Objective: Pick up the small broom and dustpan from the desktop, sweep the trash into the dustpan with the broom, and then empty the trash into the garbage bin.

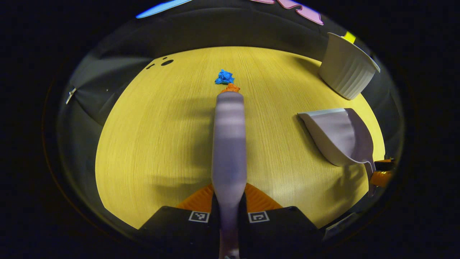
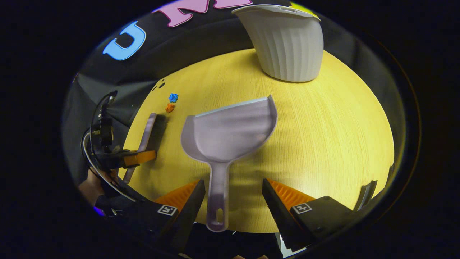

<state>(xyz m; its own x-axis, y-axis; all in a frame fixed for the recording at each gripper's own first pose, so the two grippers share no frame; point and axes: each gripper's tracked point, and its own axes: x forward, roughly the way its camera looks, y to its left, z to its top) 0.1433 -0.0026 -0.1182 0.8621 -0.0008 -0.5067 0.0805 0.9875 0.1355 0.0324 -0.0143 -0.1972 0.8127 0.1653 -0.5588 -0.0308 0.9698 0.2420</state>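
Note:
My left gripper (image 1: 229, 202) is shut on the handle of the small grey broom (image 1: 229, 144), which reaches forward over the yellow desktop (image 1: 151, 136). Its far end stands just before an orange scrap (image 1: 231, 87) and a blue scrap (image 1: 224, 77). The grey dustpan (image 2: 230, 133) lies flat on the desk, mouth facing away from me. Its handle (image 2: 218, 198) lies between the spread fingers of my open right gripper (image 2: 233, 201), and neither finger touches it. In the left gripper view the dustpan (image 1: 337, 136) lies to the right, with the right gripper (image 1: 382, 172) at its handle.
A white ribbed garbage bin (image 2: 287, 43) stands on the far side of the desk beyond the dustpan, also at the upper right as the bin (image 1: 346, 70). The left gripper (image 2: 138, 157) with the broom (image 2: 145, 138) and a hand (image 2: 88, 187) sit far left.

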